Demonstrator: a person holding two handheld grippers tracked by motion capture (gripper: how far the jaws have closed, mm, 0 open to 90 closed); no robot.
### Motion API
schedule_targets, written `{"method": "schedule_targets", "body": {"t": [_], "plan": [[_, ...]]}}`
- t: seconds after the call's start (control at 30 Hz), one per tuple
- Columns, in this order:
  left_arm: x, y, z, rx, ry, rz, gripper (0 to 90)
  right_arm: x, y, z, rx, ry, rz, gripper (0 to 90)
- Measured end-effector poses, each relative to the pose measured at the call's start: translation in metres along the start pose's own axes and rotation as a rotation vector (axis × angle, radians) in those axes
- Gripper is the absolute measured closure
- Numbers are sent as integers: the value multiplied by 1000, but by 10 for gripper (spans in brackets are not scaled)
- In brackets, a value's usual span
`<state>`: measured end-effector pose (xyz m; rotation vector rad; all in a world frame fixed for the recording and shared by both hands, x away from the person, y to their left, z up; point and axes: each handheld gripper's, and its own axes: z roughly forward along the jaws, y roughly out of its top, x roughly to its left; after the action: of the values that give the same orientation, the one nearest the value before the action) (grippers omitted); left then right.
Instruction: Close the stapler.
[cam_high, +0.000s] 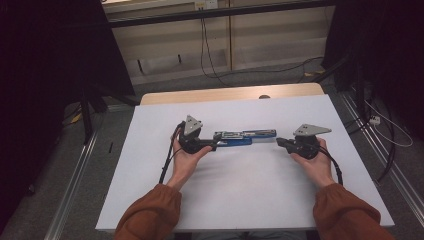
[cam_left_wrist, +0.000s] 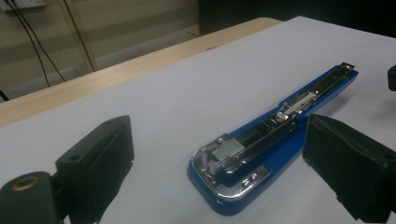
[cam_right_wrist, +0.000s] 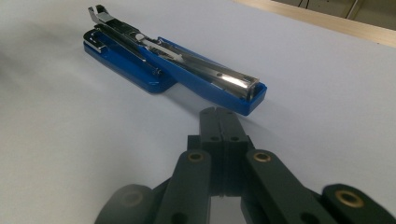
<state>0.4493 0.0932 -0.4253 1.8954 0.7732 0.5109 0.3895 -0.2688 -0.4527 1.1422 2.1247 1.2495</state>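
Lying opened out flat on the white table (cam_high: 240, 200), toward twelve o'clock of its middle: a blue stapler (cam_high: 245, 136), metal channel facing up. Showing along the table's twelve o'clock edge: a bare wooden strip (cam_high: 220, 94).

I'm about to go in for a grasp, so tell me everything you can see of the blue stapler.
The blue stapler lies flat on the white table, opened out full length: a blue base, plastic by the look, with a shiny metal staple channel and anvil plate facing up. It lies between the two grippers. The left gripper is open, its jaws either side of the anvil end without visibly touching it. The right gripper is shut, its tip just short of the other end.
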Motion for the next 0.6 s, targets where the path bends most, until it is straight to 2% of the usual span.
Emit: {"method": "schedule_targets", "body": {"t": [0.1,0.3,0.5,0.53,0.57,0.6], "plan": [[-2,-2,4,17,-28,-9,134,-1,0,1,8,-21,-5,900],[-3,-5,7,53,-38,4,244,-2,0,1,12,-25,2,900],[-2,-6,8,54,-63,-50,368,-2,1,2,18,-25,0,900],[-1,-6,8,51,-79,-62,401,-2,1,2,20,-24,1,900],[-2,-6,8,50,-86,-66,426,-2,1,2,21,-23,0,900],[-3,-6,8,55,-75,-53,428,-2,1,3,23,-23,-2,900]]}}
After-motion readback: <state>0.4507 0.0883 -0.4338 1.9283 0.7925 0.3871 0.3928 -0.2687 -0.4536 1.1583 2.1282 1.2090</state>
